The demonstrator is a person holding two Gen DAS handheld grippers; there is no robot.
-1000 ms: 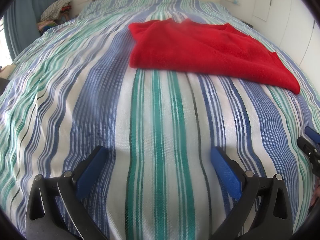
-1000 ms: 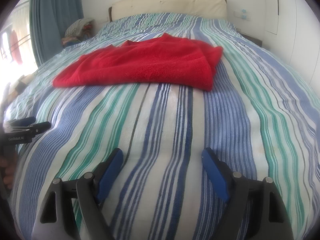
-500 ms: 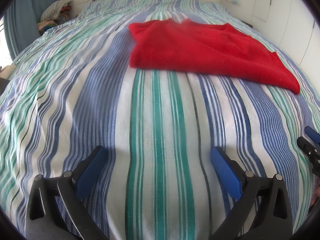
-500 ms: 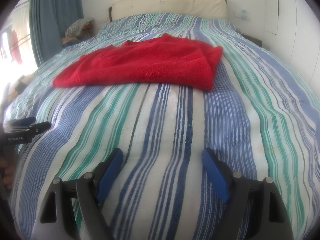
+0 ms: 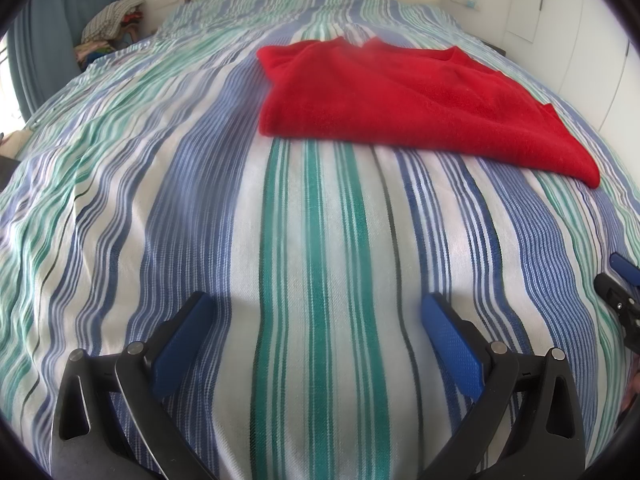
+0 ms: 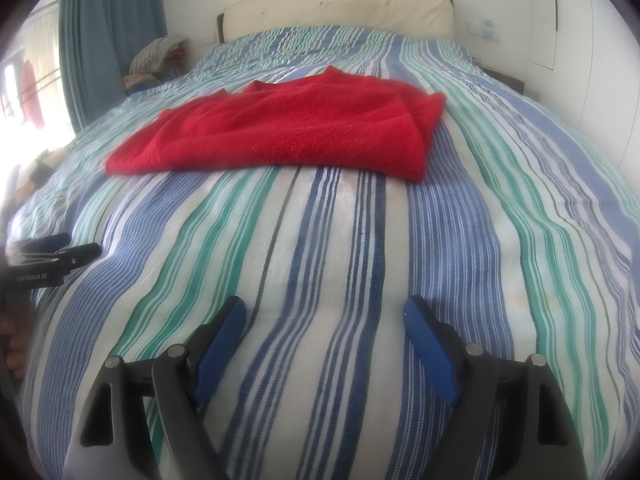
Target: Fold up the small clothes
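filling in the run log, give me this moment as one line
left claw: open, empty | right claw: open, empty | red garment: partly folded, on striped bedspread, untouched

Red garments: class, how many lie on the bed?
1. The red garment lies on the striped bed, ahead of both open tools. A pile beside the bed may hide others.

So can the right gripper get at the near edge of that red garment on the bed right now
Probably yes. The right gripper is open and empty, and only bare striped bedspread lies between its fingers and the near edge of the red garment. Nothing blocks the way; it just has to move forward.
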